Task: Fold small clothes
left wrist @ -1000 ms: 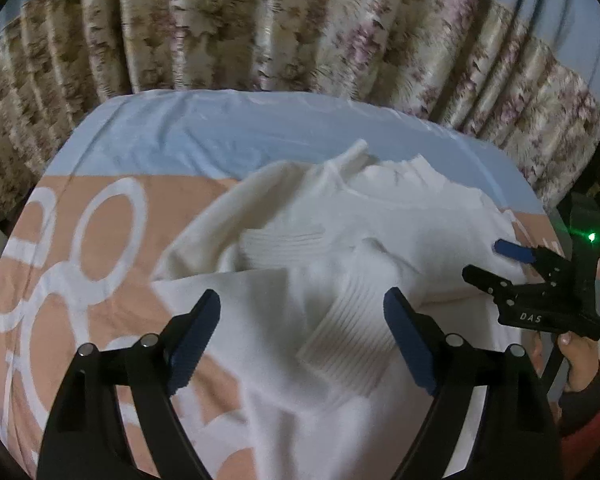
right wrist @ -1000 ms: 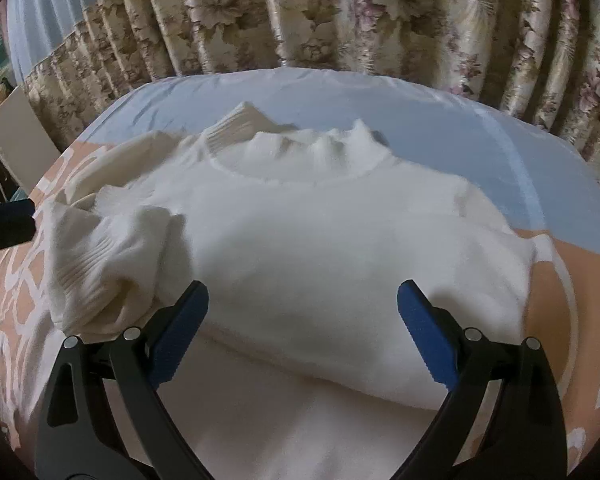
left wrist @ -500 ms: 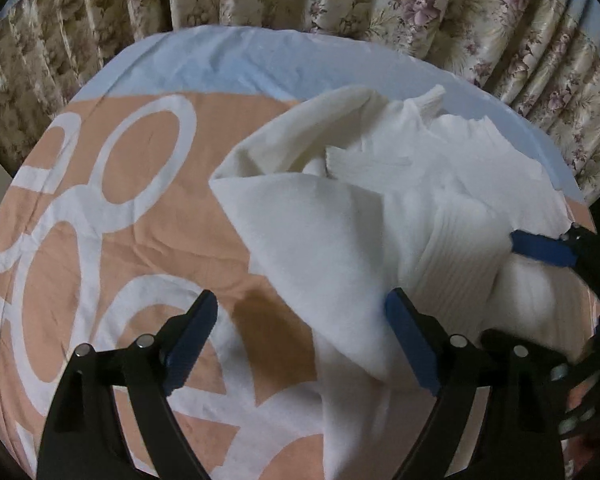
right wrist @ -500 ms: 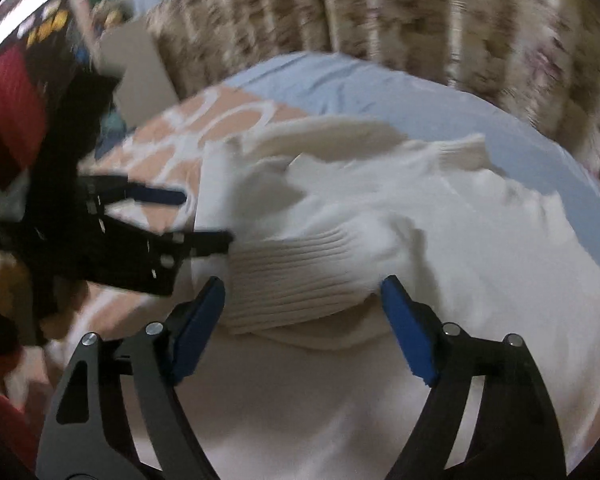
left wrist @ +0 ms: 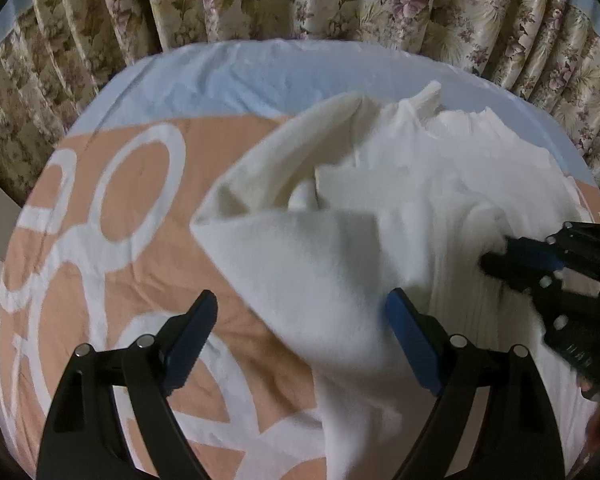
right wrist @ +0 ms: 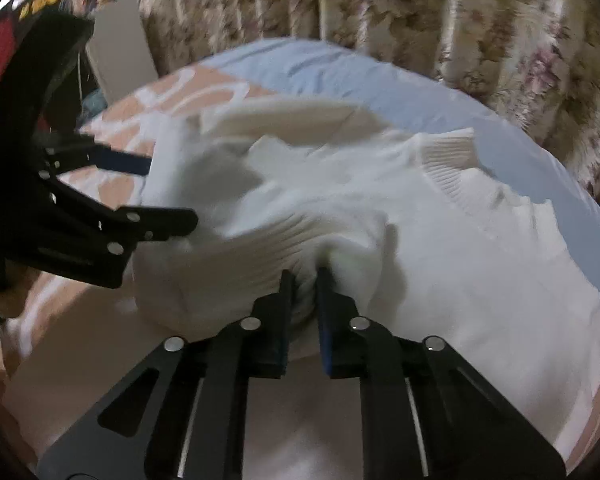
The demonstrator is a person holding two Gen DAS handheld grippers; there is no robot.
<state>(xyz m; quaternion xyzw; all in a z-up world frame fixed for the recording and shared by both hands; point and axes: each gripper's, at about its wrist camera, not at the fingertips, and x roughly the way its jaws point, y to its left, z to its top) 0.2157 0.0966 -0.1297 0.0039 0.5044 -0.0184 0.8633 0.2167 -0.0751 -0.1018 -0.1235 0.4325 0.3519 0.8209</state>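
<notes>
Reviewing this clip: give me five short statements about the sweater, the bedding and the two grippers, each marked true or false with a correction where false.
1. The right gripper has its jaws pinched on the ribbed cuff of the white sweater. True.
2. The left gripper is clamped on the sweater. False: its jaws stand wide open, and only one pad meets the fabric's edge.
3. The sweater lies on an orange bedcover with white rings. True.
4. The sweater is already folded into a neat square. False: it lies rumpled, sleeves loose.
5. Floral curtains hang behind the bed. True.
</notes>
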